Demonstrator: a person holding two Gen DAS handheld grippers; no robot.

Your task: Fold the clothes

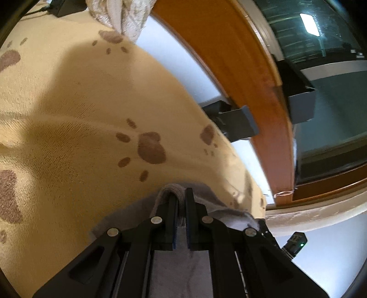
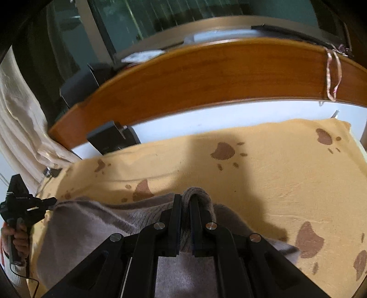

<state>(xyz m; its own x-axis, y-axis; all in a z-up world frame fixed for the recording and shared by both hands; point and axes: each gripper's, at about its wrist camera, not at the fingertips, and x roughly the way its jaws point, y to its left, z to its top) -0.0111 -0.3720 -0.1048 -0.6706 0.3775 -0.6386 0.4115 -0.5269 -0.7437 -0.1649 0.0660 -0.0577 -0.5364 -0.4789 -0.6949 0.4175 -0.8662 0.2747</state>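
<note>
Nearest to you, your left gripper [image 1: 181, 194] is clamped on a fold of the grey knit garment [image 1: 181, 263], its jaws nearly together with the cloth bunched between them. Your right gripper [image 2: 185, 201] is pinched the same way on another fold of that garment [image 2: 91, 224], which sags between the two tools and lies over the near part of the yellow blanket [image 2: 286, 183]. In the right wrist view, your left hand [image 2: 18, 236] shows at the far left edge, wrapped round its tool's handle.

Beyond the garment, the blanket with brown paw prints [image 1: 151, 149] spreads flat across the white bed surface [image 1: 174, 59]. A cream knitted cloth [image 1: 119, 13] lies on the blanket's far edge. A black box [image 2: 110, 137] stands just past the blanket's far left corner, against the wooden bed rail [image 2: 206, 73]. A pinkish cord [image 2: 332, 75] is looped over the rail at the right. Farthest off is the dark window glass [image 1: 321, 45].
</note>
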